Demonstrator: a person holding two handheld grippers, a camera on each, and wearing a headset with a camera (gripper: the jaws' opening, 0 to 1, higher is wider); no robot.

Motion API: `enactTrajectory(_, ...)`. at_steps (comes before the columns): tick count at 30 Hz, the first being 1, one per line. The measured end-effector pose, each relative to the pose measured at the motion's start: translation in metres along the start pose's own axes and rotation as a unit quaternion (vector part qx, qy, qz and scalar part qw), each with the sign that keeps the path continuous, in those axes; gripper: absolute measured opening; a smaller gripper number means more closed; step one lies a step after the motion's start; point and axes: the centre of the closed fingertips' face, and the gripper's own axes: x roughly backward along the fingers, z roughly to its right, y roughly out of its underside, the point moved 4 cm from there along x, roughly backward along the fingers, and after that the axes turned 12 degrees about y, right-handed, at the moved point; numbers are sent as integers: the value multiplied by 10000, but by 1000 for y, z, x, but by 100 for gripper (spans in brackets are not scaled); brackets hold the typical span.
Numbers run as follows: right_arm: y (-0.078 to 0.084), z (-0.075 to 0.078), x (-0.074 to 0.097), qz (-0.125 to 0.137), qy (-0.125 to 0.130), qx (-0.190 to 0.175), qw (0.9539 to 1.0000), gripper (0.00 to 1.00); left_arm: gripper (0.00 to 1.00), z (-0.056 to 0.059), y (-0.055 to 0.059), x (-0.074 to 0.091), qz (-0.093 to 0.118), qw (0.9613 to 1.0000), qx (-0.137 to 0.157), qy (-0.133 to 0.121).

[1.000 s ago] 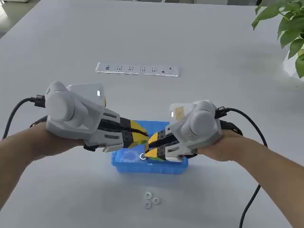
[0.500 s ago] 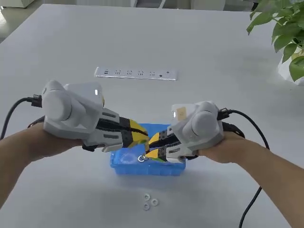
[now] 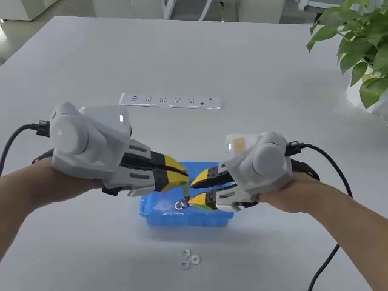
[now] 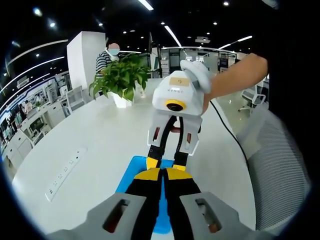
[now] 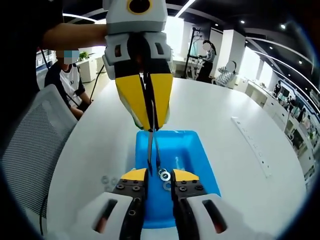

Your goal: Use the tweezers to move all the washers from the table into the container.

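My left gripper (image 3: 182, 173) is shut on thin black tweezers (image 5: 151, 145) that slant down over the blue container (image 3: 159, 212). A washer (image 5: 163, 174) sits at the tweezers' tips just above the container floor, and another washer (image 5: 166, 186) lies inside the container. My right gripper (image 3: 200, 188) faces the left one from the right, open, its yellow tips on either side of the tweezers' ends without touching them. Three washers (image 3: 190, 259) lie on the table in front of the container, also seen as the loose washers (image 5: 111, 181) to its left.
A white power strip (image 3: 171, 101) lies on the table beyond the container. A potted plant (image 3: 357, 54) stands at the far right corner. A mesh chair (image 4: 280, 165) stands off the table edge. Cables trail from both grippers.
The head camera has tilted, shifting the whole picture. My right gripper has drawn back slightly to the right. The left gripper still holds the tweezers with the washer over the container.
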Motion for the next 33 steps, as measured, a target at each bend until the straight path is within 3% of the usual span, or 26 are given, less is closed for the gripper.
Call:
enactTrajectory(16,11,-6,31,-193,411,-506,9977,29,5,16,-13,12,15,10000,-55,-9)
enactTrajectory(33,24,-21,51,-330,805,-978,9914,41,5,44,-8,7,-53,9998,-87,152)
